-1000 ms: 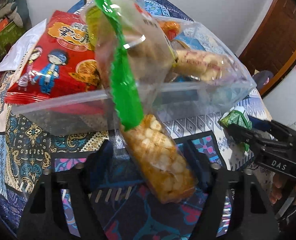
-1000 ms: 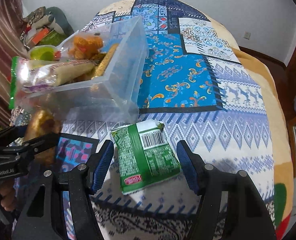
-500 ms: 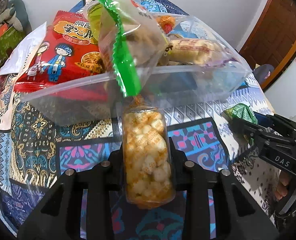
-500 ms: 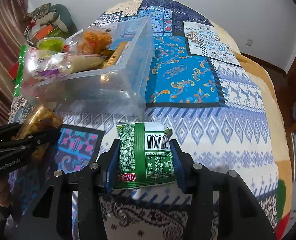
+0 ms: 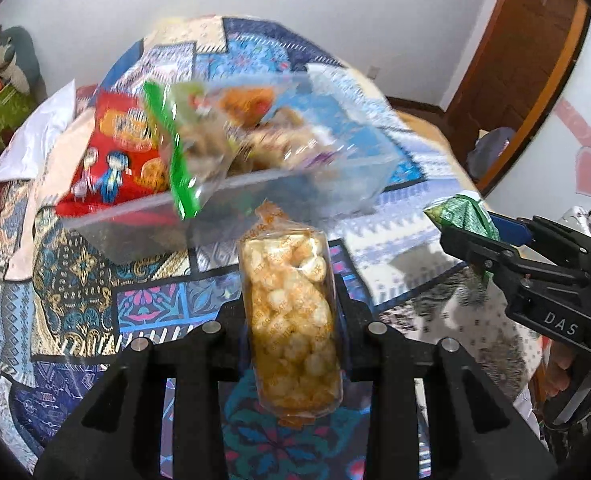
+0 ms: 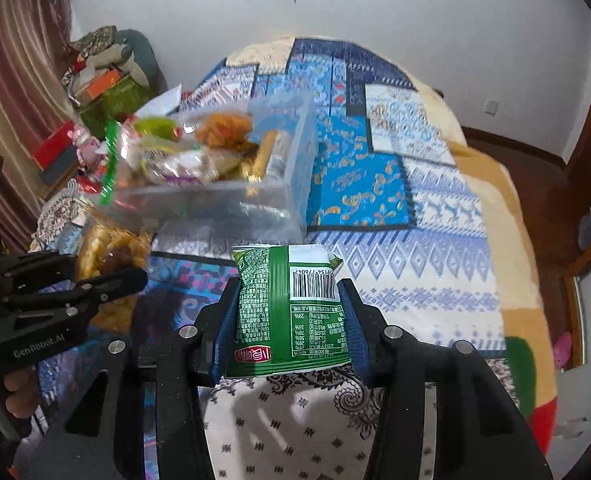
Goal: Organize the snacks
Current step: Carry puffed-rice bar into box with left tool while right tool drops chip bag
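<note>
My left gripper (image 5: 291, 292) is shut on a clear packet of orange puffed corn snack (image 5: 291, 320) and holds it above the patterned cloth, in front of the clear plastic bin (image 5: 335, 188). My right gripper (image 6: 289, 304) is shut on a green snack packet (image 6: 291, 308) with a barcode, lifted off the cloth. The bin (image 6: 255, 208) holds several snacks: a red packet (image 5: 115, 160), a green-edged clear bag (image 5: 175, 152) and an orange-brown snack (image 6: 223, 132). The right gripper with the green packet (image 5: 463, 216) also shows in the left wrist view; the left one (image 6: 107, 280) shows in the right wrist view.
A colourful patchwork cloth (image 6: 415, 200) covers the round table. A white bag (image 5: 43, 136) lies left of the bin. Clutter and boxes (image 6: 103, 88) stand at the far left by a curtain. A wooden door (image 5: 523, 60) is at the right.
Both grippers closed on their packets and lifted them off the cloth; the views now sit higher and farther back from the bin.
</note>
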Tool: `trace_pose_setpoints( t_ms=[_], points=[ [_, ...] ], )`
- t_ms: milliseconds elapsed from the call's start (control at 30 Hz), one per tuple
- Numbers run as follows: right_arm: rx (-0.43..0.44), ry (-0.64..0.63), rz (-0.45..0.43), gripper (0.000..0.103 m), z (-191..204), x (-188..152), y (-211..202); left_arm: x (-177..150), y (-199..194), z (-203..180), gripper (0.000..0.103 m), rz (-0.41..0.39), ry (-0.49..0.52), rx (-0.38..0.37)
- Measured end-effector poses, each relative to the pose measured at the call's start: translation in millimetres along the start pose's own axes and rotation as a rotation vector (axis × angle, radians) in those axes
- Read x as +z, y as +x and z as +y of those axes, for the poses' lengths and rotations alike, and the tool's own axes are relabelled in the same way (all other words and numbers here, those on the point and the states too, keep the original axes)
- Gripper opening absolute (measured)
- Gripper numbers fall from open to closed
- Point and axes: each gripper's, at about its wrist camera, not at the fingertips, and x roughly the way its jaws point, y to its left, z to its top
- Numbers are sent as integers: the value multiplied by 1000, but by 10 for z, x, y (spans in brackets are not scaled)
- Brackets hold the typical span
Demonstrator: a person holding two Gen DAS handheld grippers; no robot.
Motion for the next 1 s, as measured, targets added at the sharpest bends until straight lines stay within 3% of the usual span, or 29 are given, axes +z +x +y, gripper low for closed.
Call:
trace_pose_setpoints(
  t_ms=[200,533,767,1000],
  points=[
    [2,-10,-63,44,61,126,-241,205,-279,-110,34,-70,5,-13],
    [41,-27,-139,44,255,485,-265,648,-589,114,33,-169,11,35],
    [78,-48,-165,44,459,765,-100,894,-555,349,33,-196,-5,80],
    [108,-63,-160,44,606,979,188,1100,-282,647,33,-177,-34,104]
  ],
)
